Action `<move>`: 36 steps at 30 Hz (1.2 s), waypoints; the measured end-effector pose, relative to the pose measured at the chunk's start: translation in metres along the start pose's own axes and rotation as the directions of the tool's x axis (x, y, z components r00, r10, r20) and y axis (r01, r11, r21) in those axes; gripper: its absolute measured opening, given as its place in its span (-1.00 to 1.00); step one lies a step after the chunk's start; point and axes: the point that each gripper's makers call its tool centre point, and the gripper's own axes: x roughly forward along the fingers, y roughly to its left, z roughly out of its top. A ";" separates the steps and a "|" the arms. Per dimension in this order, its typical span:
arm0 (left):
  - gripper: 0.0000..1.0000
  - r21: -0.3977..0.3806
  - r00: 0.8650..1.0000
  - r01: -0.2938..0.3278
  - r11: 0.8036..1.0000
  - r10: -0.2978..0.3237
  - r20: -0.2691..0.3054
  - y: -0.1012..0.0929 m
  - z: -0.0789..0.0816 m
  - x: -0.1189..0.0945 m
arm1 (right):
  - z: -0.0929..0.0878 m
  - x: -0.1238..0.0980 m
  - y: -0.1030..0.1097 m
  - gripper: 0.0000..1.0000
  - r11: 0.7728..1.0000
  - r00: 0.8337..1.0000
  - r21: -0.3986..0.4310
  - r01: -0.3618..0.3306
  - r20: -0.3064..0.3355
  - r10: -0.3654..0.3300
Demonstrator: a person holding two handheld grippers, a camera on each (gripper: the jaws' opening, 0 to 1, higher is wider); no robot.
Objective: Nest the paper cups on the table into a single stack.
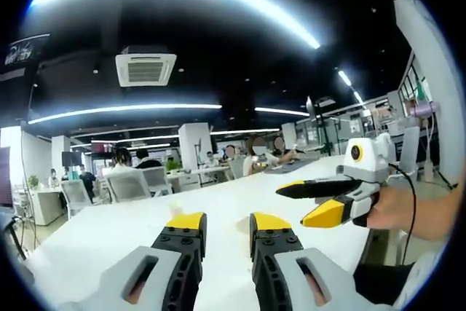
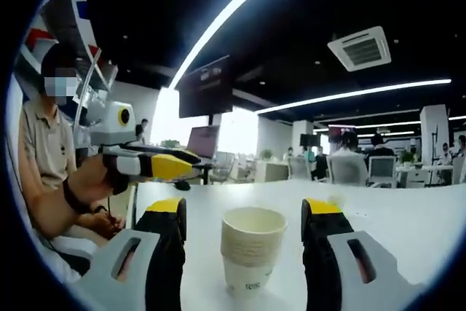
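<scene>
Right gripper (image 2: 244, 216) stood wide astride the cups (image 2: 251, 249); light, crushable paper, best held gently mid-wall; left gripper (image 1: 227, 225) narrowly parted, empty.

stacked paper cups (image 2: 251, 249) upright between open right gripper (image 2: 251, 213) fingers

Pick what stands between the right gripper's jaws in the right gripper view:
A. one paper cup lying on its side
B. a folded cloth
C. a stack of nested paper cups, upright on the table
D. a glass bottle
C. The stack of paper cups stands upright on the white table, its layered rims visible, in the gap of the open right gripper, with space on both sides.
</scene>
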 end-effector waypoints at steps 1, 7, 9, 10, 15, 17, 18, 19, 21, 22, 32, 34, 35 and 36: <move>-0.46 -0.001 1.000 0.001 1.000 -0.001 0.000 -0.001 -0.001 0.002 | 0.002 -0.002 0.000 0.34 1.000 1.000 -0.003 0.002 0.007 -0.002; -0.28 -0.009 1.000 -0.001 1.000 0.001 0.004 -0.001 -0.003 0.005 | 0.010 -0.013 0.004 0.33 1.000 0.999 0.015 0.003 0.047 -0.003; -0.24 -0.027 1.000 -0.012 1.000 0.013 0.017 0.002 0.001 0.006 | 0.013 -0.018 0.004 0.32 0.999 0.997 0.031 0.006 0.074 -0.009; -0.24 -0.042 0.999 -0.017 0.999 0.018 0.027 0.005 0.004 0.006 | 0.014 -0.020 0.005 0.32 0.999 0.997 0.032 0.004 0.082 -0.007; -0.22 -0.084 0.998 -0.042 0.996 0.046 0.045 0.027 0.010 0.012 | 0.014 -0.023 0.008 0.32 1.000 0.997 0.030 0.007 0.082 -0.009; -0.21 -0.093 0.997 -0.054 0.994 0.058 0.045 0.039 0.010 0.019 | 0.014 -0.026 0.009 0.32 1.000 0.997 0.026 0.013 0.079 -0.015; -0.21 -0.095 0.997 -0.056 0.994 0.061 0.045 0.042 0.010 0.021 | 0.014 -0.027 0.009 0.32 1.000 0.997 0.025 0.015 0.079 -0.017; -0.22 -0.098 0.997 -0.058 0.993 0.063 0.044 0.046 0.010 0.026 | 0.014 -0.028 0.009 0.32 1.000 0.997 0.025 0.019 0.079 -0.021; -0.22 -0.098 0.998 -0.049 0.994 0.053 0.039 0.050 0.009 0.037 | 0.015 -0.031 0.011 0.31 0.999 0.997 0.030 0.020 0.078 -0.023; -0.22 -0.088 0.998 -0.037 0.995 0.040 0.038 0.051 0.009 0.044 | 0.016 -0.033 0.013 0.31 0.999 0.997 0.030 0.021 0.078 -0.024; -0.20 -0.108 0.994 -0.101 0.989 0.097 -0.042 0.111 -0.013 0.118 | 0.020 -0.038 0.011 0.30 0.999 0.997 0.023 0.037 0.068 -0.038; -0.19 -0.108 0.993 -0.114 0.988 0.110 -0.047 0.122 -0.017 0.128 | 0.022 -0.039 0.013 0.30 0.999 0.997 0.023 0.036 0.071 -0.037; -0.19 -0.113 0.992 -0.122 0.986 0.118 -0.039 0.128 -0.017 0.133 | 0.023 -0.040 0.014 0.30 0.999 0.997 0.024 0.035 0.072 -0.037; -0.20 -0.118 0.990 -0.135 0.984 0.130 -0.049 0.133 -0.022 0.138 | 0.023 -0.040 0.015 0.30 0.999 0.997 0.022 0.036 0.073 -0.038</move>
